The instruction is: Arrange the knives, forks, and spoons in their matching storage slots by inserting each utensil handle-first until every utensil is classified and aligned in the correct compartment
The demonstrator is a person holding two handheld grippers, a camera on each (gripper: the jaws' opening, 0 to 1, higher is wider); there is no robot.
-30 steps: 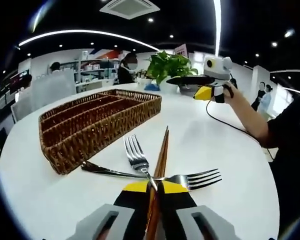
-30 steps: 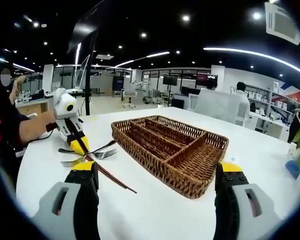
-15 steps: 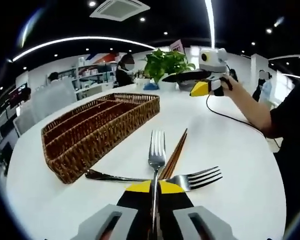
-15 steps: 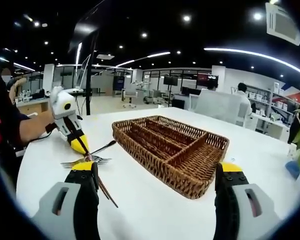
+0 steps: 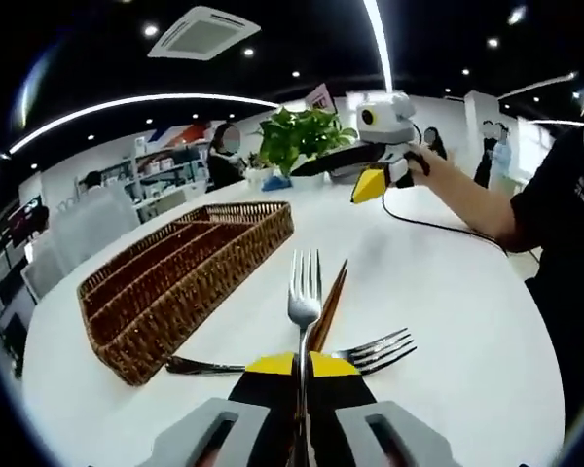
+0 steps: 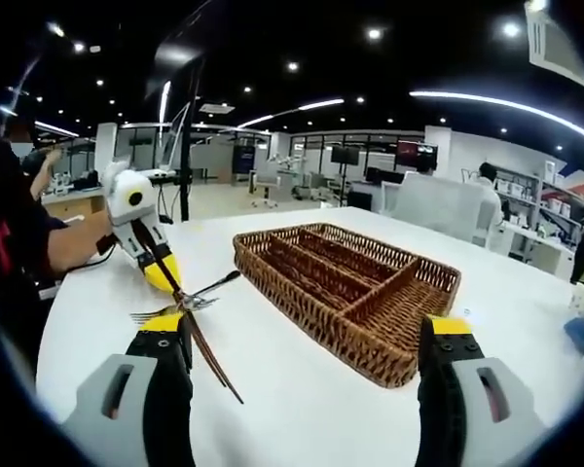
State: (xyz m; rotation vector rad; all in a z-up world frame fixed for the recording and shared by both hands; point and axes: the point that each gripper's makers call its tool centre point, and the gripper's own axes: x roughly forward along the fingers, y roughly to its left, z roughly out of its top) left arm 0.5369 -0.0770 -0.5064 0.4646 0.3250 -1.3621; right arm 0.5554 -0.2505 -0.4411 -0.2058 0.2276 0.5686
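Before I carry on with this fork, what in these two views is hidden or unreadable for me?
- Held fork: its handle is hidden between the shut left tool jaws, left gripper view.
- Second fork on the table: its middle is covered by the left tool.
- Chopsticks: lower ends hidden behind the tool.
- Basket: near slot floors are hidden by its wicker walls, right gripper view.

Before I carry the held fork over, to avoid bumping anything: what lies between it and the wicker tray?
Bare white table separates the fork in the left gripper from the wicker tray, in the left gripper view.
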